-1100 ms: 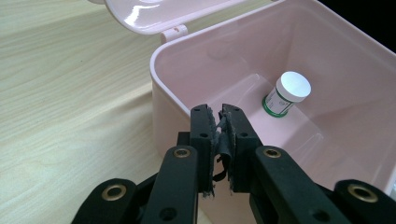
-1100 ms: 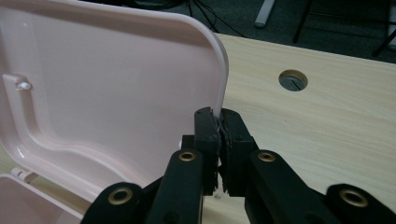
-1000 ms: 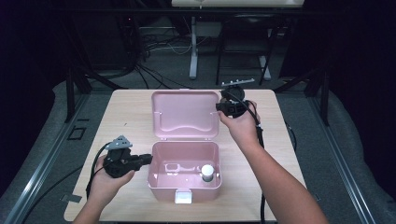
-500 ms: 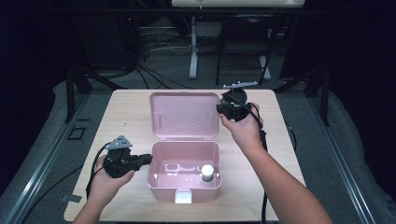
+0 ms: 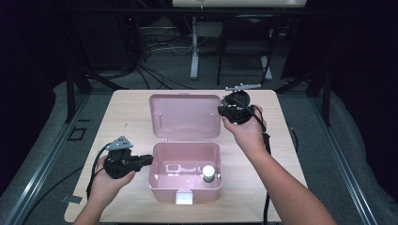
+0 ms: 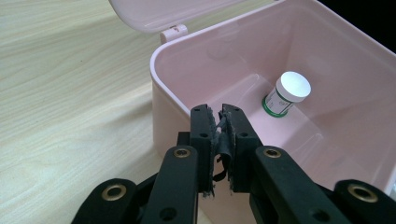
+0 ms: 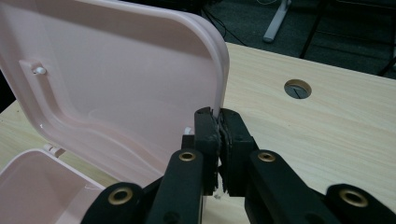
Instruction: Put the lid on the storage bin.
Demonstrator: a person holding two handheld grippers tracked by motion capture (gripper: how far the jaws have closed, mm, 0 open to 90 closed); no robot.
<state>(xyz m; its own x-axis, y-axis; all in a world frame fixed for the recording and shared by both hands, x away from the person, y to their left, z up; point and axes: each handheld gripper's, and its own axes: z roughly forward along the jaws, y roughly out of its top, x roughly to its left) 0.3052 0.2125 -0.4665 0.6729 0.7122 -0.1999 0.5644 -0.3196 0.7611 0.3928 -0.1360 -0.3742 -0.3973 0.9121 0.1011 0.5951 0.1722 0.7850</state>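
Observation:
A pink plastic box [image 5: 186,191] stands open near the table's front, its lid [image 5: 185,115] raised behind it. A small white-capped jar [image 5: 208,173] with a green label stands inside at the right. My left gripper [image 5: 149,159] lies level at the box's left wall, jaws shut with nothing between them. In the left gripper view its tips [image 6: 219,112] sit at the box's rim [image 6: 187,60], with the jar [image 6: 287,93] beyond. My right gripper [image 5: 220,110] is at the lid's right edge. In the right gripper view its jaws [image 7: 218,114] pinch the lid's rim [image 7: 116,79].
The light wooden table [image 5: 131,122] has bare room left and right of the box. A round cable hole [image 7: 297,88] lies right of the lid. A white latch [image 5: 184,198] hangs on the box's front. Cables and metal legs stand beyond the far edge.

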